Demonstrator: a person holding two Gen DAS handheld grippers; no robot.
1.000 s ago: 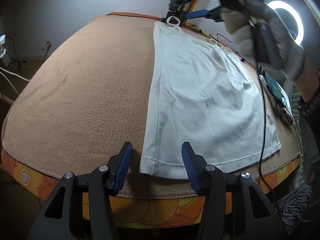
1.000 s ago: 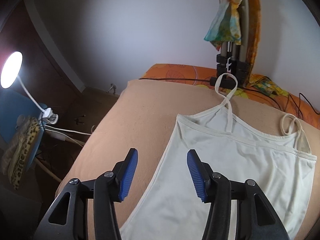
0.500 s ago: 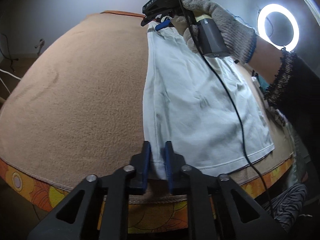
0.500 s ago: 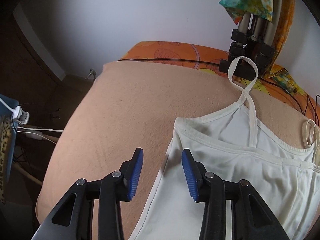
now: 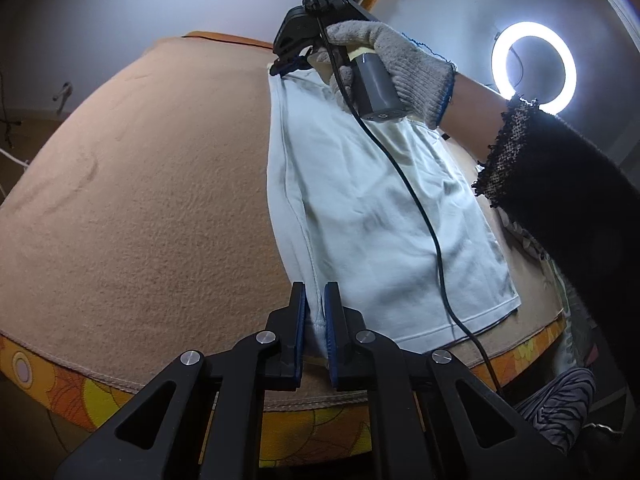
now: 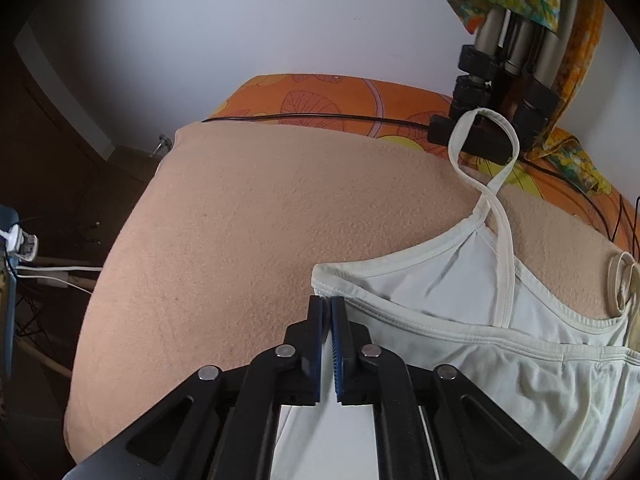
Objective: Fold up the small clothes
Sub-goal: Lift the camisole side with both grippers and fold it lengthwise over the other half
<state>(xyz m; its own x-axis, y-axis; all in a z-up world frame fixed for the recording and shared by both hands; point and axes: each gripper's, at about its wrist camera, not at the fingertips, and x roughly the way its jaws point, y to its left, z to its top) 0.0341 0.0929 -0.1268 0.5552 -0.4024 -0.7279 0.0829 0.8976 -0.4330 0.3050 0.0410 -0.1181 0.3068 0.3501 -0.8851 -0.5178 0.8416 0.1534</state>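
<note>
White camisole lies flat on the tan-blanketed bench, right of centre. Left hand-held gripper pinches its hem corner at the near edge; right hand-held gripper, jaws just closed, clamps its top corner. Blanket left of the garment is open.

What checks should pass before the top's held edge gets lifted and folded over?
1. Left gripper shut on top at hem corner: ok.
2. Right gripper shut on the armpit corner, its jaws having just closed: ok.
3. Both grips on the same side edge: ok.
4. Top flat on blanket: ok, light wrinkles.
5. Strap clear of tripod: not ok, loop lies over its base.
6. Cable off the top: not ok, it trails across.
</note>
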